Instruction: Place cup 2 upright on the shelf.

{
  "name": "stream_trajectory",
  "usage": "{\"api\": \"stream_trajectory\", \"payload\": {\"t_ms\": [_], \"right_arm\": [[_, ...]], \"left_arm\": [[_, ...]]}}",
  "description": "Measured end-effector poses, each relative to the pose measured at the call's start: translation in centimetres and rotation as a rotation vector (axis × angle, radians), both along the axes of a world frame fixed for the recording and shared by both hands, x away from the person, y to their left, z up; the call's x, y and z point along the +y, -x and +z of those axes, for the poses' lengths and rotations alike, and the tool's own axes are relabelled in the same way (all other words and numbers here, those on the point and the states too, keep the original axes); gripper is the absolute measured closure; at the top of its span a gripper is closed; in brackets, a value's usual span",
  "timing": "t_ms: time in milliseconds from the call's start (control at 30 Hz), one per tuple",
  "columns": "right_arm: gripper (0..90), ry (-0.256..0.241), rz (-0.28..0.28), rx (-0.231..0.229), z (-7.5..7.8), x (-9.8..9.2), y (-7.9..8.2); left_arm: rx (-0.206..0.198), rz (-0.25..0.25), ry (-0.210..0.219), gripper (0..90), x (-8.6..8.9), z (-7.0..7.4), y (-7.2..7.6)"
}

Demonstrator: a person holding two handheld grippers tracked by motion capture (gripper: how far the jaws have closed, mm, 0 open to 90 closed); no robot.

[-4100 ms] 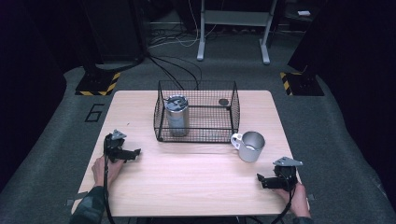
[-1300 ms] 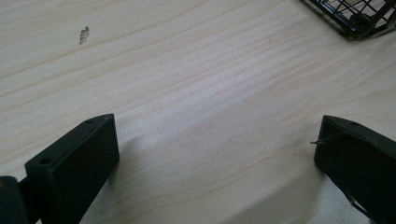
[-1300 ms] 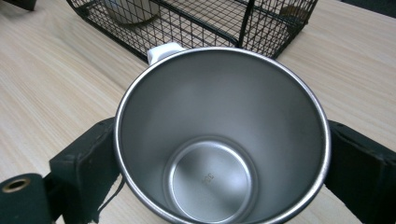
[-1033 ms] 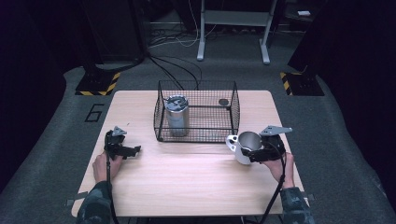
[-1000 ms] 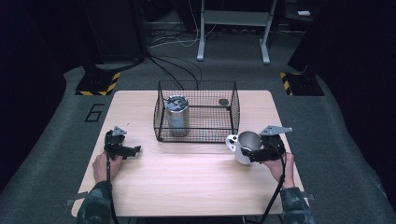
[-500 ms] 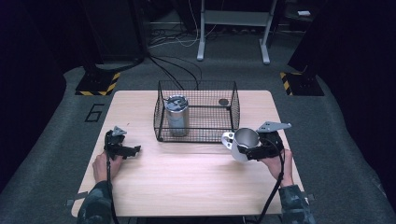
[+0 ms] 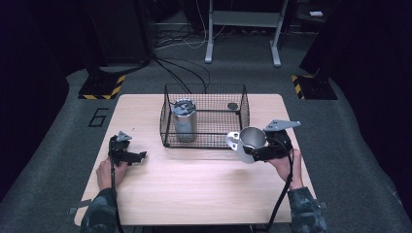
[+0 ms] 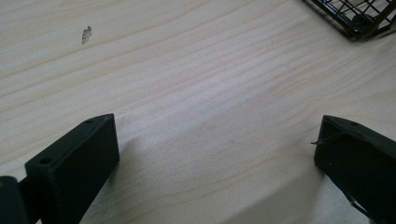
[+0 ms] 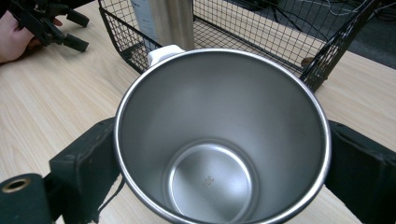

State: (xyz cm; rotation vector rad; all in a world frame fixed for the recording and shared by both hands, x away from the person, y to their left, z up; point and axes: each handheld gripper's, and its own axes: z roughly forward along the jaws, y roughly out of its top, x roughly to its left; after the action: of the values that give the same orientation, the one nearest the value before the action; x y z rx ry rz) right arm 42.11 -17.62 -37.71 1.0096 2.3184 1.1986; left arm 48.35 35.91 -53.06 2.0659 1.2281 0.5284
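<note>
The right gripper (image 7: 260, 150) has its jaws clamped on either side of a steel mug (image 7: 251, 141), empty inside (a number is stamped in its base), held just off the right front corner of the black wire basket (image 7: 204, 116). A steel tumbler (image 7: 184, 120) stands upright in the basket's left part. The left gripper (image 7: 127, 154) rests low over the wooden bench (image 7: 194, 189), well apart from the basket, its jaws spread wide around nothing.
</note>
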Motion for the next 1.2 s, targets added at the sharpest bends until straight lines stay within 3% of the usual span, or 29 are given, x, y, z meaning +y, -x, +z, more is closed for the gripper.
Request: {"api": "stream_trajectory", "payload": {"t_ms": [1200], "right_arm": [[6.3,-0.001,0.049,-0.031,3.1,3.4,-3.2]], "left_arm": [[-0.009,-0.002,-0.002,0.0,0.0,0.0,-0.1]]}}
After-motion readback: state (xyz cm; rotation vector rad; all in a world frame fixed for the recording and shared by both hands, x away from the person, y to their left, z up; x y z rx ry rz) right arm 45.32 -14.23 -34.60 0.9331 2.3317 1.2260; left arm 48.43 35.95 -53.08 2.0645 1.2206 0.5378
